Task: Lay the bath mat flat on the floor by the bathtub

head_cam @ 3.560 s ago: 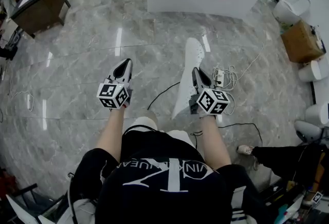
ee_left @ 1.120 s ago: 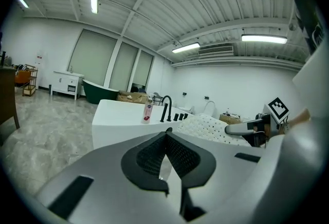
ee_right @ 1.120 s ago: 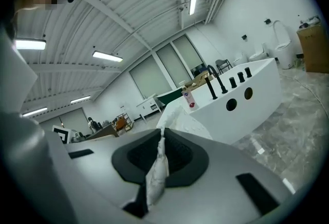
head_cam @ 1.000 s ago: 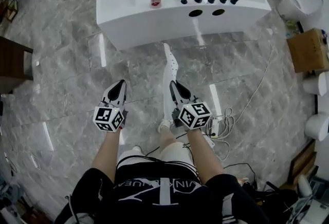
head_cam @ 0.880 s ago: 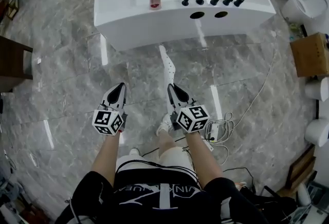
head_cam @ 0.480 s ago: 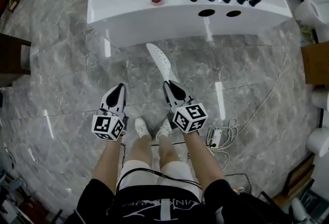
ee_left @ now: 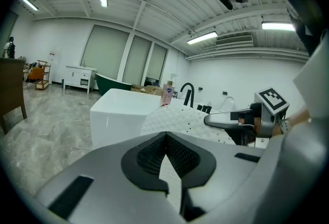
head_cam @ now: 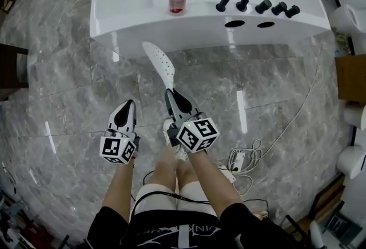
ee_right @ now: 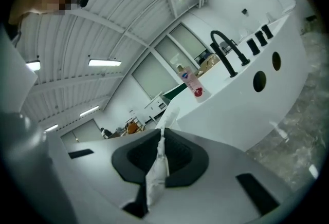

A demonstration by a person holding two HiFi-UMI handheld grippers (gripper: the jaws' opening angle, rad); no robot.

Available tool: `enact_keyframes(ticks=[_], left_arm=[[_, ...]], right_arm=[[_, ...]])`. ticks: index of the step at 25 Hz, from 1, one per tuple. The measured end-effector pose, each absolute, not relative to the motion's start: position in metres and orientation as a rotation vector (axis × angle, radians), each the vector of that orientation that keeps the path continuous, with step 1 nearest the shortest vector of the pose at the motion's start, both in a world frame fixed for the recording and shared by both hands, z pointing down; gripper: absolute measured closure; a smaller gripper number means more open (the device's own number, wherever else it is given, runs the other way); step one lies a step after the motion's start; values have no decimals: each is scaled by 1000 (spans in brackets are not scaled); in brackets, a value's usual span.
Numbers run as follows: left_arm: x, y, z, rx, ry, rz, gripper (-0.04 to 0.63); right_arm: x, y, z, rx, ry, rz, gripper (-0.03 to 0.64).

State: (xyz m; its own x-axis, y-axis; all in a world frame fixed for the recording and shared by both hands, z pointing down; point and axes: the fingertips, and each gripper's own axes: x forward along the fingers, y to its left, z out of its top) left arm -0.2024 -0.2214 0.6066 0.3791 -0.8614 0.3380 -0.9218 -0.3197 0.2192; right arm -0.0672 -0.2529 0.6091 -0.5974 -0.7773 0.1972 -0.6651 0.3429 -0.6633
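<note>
**Status.** The right hand-held gripper [head_cam: 173, 97] is clamped on one edge of the white perforated rubber bath mat [head_cam: 159, 61]. The mat projects edge-on from the jaws towards the white rectangular bathtub [head_cam: 131, 26], above the grey marble floor [head_cam: 68, 88] and clear of it. The left hand-held gripper [head_cam: 127, 108] has its jaws together on nothing and sits beside the right one.

**Hazards.**
- Single-point hold: with only one edge held, the mat is likely to land folded or curled if released from here. A second hold by the left hand-held gripper would probably be needed to spread it.
- Tub proximity: the mat's free end is near the tub wall. Further advance could push it against the wall and buckle it.
- The white cables and power strip [head_cam: 242, 157] lie just behind the person's feet, so a step backwards could catch them.

**Change from earlier.** 3.6 s ago the bathtub was well apart from the person; it is now near. The mat then showed a broader face; now it appears narrow. The left hand-held gripper has stayed unloaded.
</note>
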Motion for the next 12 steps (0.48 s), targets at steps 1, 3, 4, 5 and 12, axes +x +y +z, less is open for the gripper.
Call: enact_keyframes(ticks=[1, 3, 4, 5, 12], left_arm=[[-202, -231, 611, 2284, -1543, 219, 581], [-199, -254, 619, 2313, -1533, 199, 581], [-196, -265, 622, 2325, -1532, 187, 581], [-193, -274, 626, 2333, -1531, 178, 581], [-160, -313, 670, 2414, -1463, 209, 581]], right_arm=[[-63, -261, 617, -1354, 2392, -1111, 581], [-51, -280, 643, -1421, 2311, -1135, 581], [-43, -289, 661, -1458, 2286, -1146, 581], [-36, -297, 680, -1498, 2270, -1156, 581], [23, -335, 824, -1712, 2275, -1223, 581]])
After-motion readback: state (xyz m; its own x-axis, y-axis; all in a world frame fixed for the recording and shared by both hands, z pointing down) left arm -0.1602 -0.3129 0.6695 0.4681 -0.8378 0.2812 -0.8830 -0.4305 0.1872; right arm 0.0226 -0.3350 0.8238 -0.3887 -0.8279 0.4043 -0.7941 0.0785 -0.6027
